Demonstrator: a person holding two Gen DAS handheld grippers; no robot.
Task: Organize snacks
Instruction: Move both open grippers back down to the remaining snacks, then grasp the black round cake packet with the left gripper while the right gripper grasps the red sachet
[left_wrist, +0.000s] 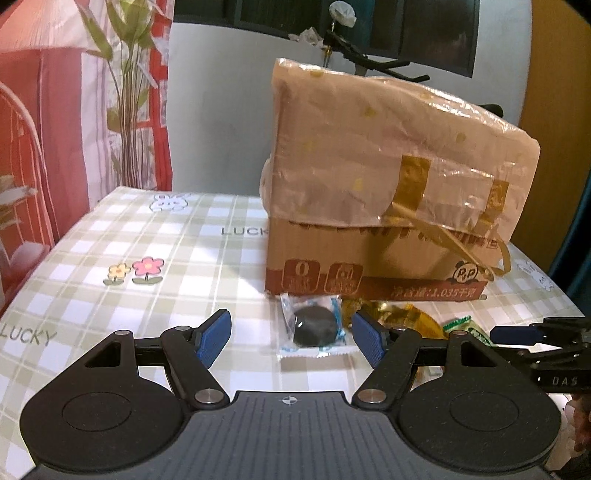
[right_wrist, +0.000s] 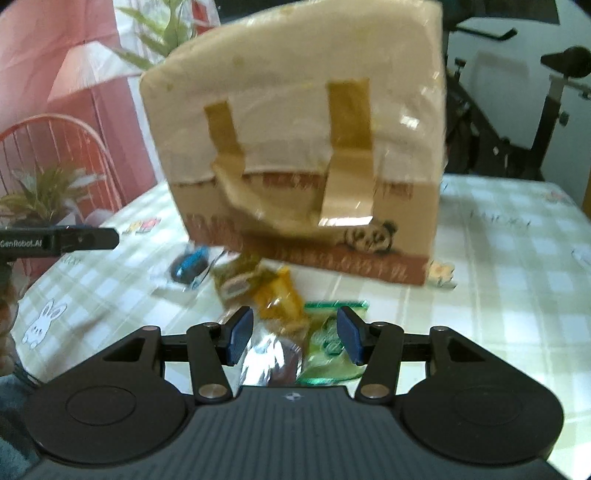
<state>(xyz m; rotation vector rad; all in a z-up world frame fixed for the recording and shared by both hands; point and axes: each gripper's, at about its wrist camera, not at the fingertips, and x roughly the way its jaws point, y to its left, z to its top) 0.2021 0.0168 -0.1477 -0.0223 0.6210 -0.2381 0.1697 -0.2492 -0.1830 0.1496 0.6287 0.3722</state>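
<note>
A dark round snack in a clear packet (left_wrist: 314, 326) lies on the checked tablecloth (left_wrist: 147, 240), just ahead of my left gripper (left_wrist: 291, 338). That gripper is open, and the packet sits nearer its right pad without being pressed. Gold wrappers (left_wrist: 388, 310) and a green packet (left_wrist: 465, 326) lie to its right. My right gripper (right_wrist: 295, 334) is open low over a pile of a silver-brown packet (right_wrist: 273, 354), a green packet (right_wrist: 328, 347) and a yellow packet (right_wrist: 280, 299). The dark snack (right_wrist: 190, 266) shows further left. Each gripper appears in the other's view: the right gripper (left_wrist: 517, 334), the left gripper (right_wrist: 85, 238).
A cardboard box topped with a taped plastic bag (left_wrist: 369, 184) stands right behind the snacks and looms large as the box (right_wrist: 314, 147) in the blurred right wrist view. A red curtain and a plant (left_wrist: 125, 92) lie beyond the table's left edge, an exercise bike (right_wrist: 517, 129) behind.
</note>
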